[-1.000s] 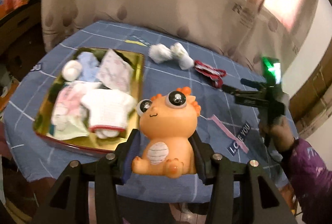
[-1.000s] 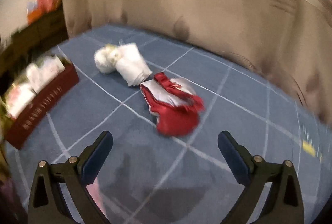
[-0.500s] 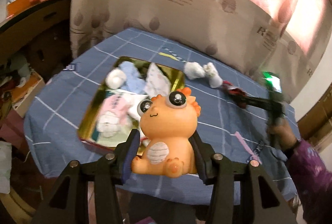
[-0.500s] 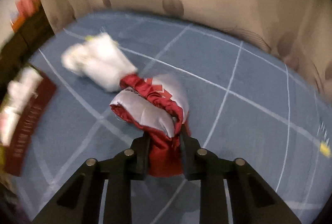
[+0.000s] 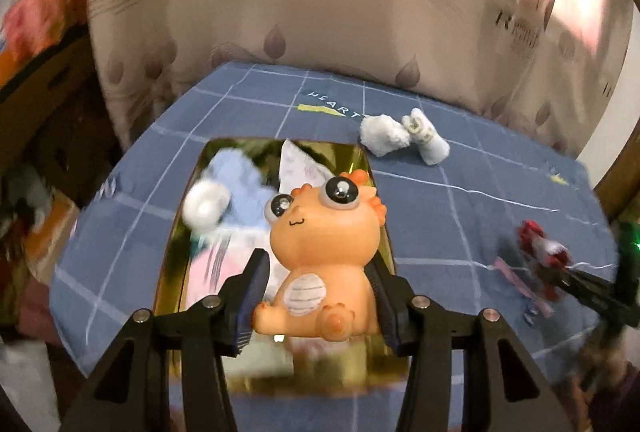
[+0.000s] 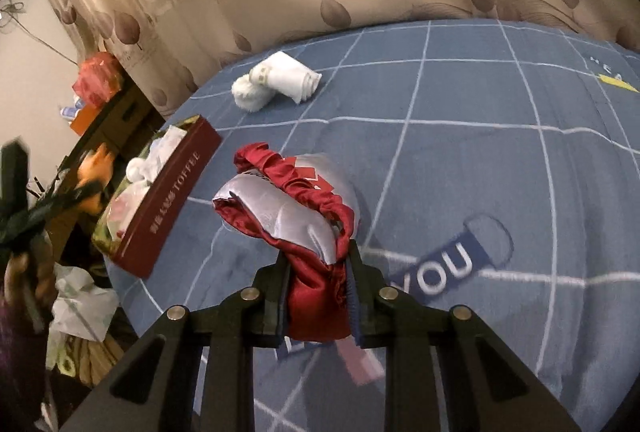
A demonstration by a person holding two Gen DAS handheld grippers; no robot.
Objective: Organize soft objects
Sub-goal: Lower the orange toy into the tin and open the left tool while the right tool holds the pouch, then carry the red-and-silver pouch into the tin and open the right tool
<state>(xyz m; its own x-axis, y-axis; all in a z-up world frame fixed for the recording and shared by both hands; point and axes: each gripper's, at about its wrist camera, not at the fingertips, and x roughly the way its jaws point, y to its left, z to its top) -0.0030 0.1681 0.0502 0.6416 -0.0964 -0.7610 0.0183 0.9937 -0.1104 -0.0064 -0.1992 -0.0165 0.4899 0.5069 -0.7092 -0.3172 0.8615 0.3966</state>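
My left gripper (image 5: 316, 296) has its pads clamped on the flanks of the orange dragon toy (image 5: 320, 260), carried above the gold-lined tin (image 5: 180, 232) already holding pale cloth items. The toy looks squashy and light, so I judge a waist-level squeeze safest; the head would likely bulge and slip. My right gripper (image 6: 318, 296) is closed on one end of the red-and-silver satin pouch (image 6: 292, 216), which droops forward over the blue checked cloth (image 6: 480, 160). Satin looks slick and limp, so I would pinch it where the folds bunch thickest. Two rolled white towels (image 6: 276, 84) lie touching each other, well beyond the tin.
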